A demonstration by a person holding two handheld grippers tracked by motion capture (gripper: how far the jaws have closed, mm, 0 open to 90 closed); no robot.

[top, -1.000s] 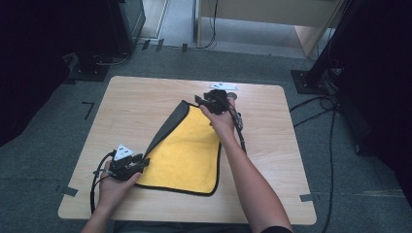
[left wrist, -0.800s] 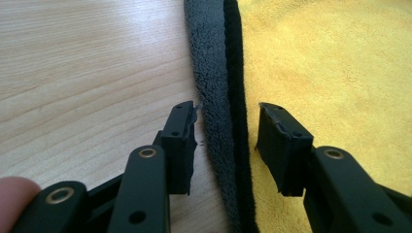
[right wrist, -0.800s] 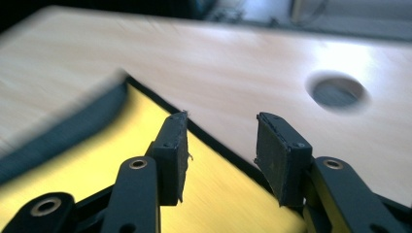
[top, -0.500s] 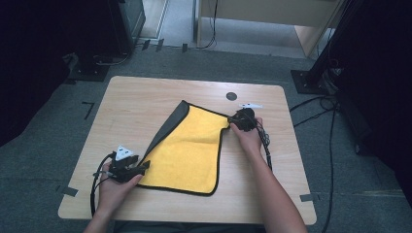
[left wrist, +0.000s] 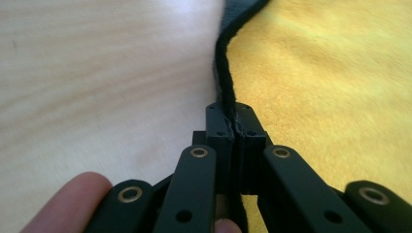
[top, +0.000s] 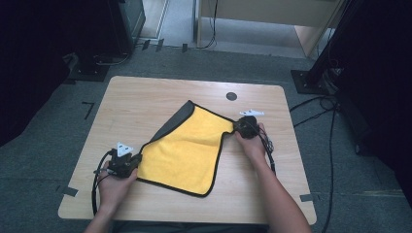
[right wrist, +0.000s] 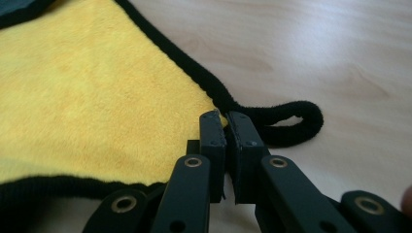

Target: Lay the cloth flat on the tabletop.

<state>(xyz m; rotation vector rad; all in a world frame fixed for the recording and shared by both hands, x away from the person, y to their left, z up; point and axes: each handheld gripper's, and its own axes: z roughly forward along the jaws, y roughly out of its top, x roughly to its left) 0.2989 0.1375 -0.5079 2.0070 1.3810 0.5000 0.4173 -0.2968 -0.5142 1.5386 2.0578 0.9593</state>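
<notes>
Nearby, black disc (top: 231,96) (table (top: 145,97)), unobstructed.

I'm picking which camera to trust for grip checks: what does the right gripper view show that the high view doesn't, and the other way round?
Right gripper view: the right claw up close, its jaws shut on the yellow cloth at a corner, beside a black hanging loop.

High view: the whole table, the left claw clamped on the cloth's near-left corner, a grey flap folded over along its left edge, both forearms.

Both: the yellow, black-edged cloth lying on the wooden table.
</notes>
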